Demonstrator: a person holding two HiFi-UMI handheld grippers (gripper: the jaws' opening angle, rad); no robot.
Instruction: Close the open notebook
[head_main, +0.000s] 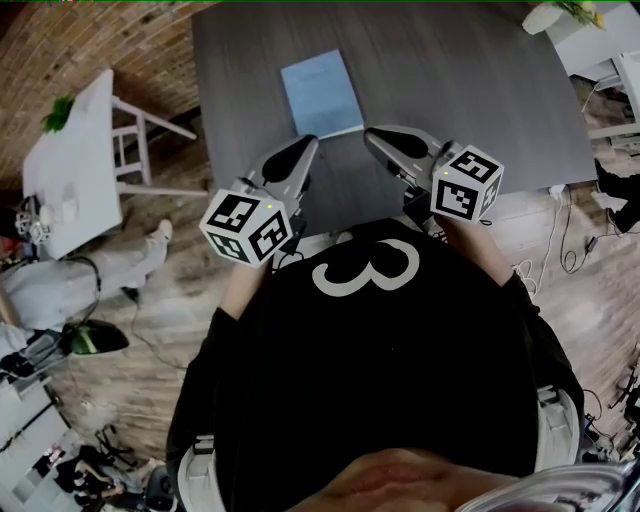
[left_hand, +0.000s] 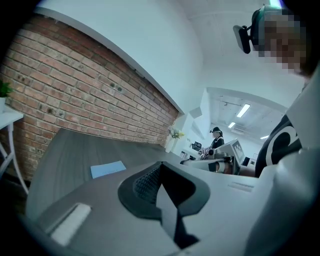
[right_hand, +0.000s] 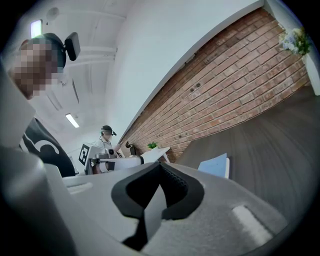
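Observation:
A light-blue notebook (head_main: 320, 92) lies flat on the dark grey table (head_main: 480, 90), its cover up and no pages showing. My left gripper (head_main: 308, 145) hovers just short of the notebook's near left corner, its jaws pressed together and holding nothing. To the right, my right gripper (head_main: 374, 136) sits beside the near right corner, also shut and empty. The two tips point inward toward each other. From the left gripper (left_hand: 159, 165) the notebook (left_hand: 107, 169) appears ahead and left. In the right gripper view, the right gripper (right_hand: 160, 164) has the notebook (right_hand: 215, 165) ahead on its right.
A white side table (head_main: 75, 160) with a plant and a white stool (head_main: 140, 135) stand left of the table. Another white table (head_main: 590, 30) with flowers is at the far right corner. Cables lie on the floor (head_main: 570, 250) at right. A brick wall (left_hand: 75, 105) runs behind.

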